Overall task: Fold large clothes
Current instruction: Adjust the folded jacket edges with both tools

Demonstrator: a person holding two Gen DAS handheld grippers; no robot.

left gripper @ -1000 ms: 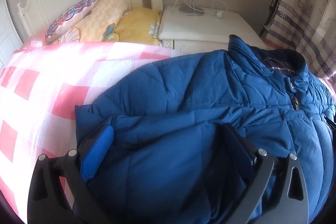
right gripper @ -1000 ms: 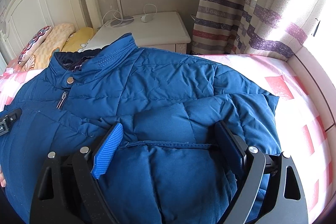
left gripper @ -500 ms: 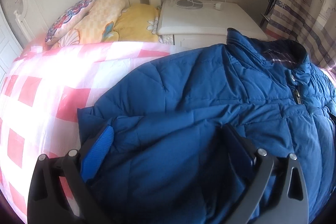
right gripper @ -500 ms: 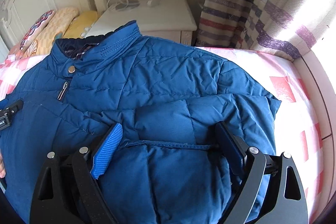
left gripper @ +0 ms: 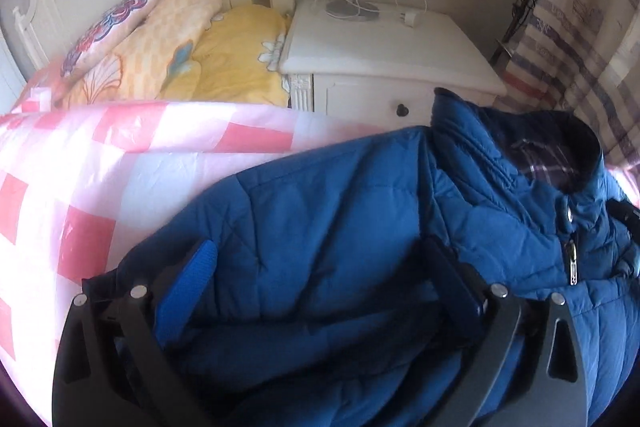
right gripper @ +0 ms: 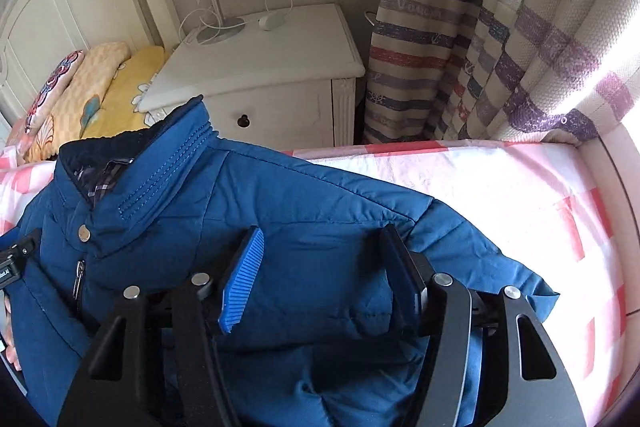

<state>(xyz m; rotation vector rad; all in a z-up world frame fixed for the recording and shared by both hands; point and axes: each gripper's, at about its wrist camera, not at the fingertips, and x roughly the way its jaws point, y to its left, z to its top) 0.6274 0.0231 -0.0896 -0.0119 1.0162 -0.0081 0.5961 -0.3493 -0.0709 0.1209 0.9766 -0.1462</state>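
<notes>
While the blue padded jacket (right gripper: 304, 195) lies collar-away across the pink checked bed (right gripper: 520, 187), the right hand-held gripper (right gripper: 320, 267) is closing on its folded sleeve and the left hand-held gripper (left gripper: 320, 287) straddles the opposite side, spread.

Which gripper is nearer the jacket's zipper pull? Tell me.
Unclear. The left gripper has the zipper pull off to its right; the right gripper, jaws closing over the jacket, has it to its left.

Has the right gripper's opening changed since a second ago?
Yes. The right gripper is closing: its jaws stand narrower than before, with the blue jacket bunched between them.
</notes>
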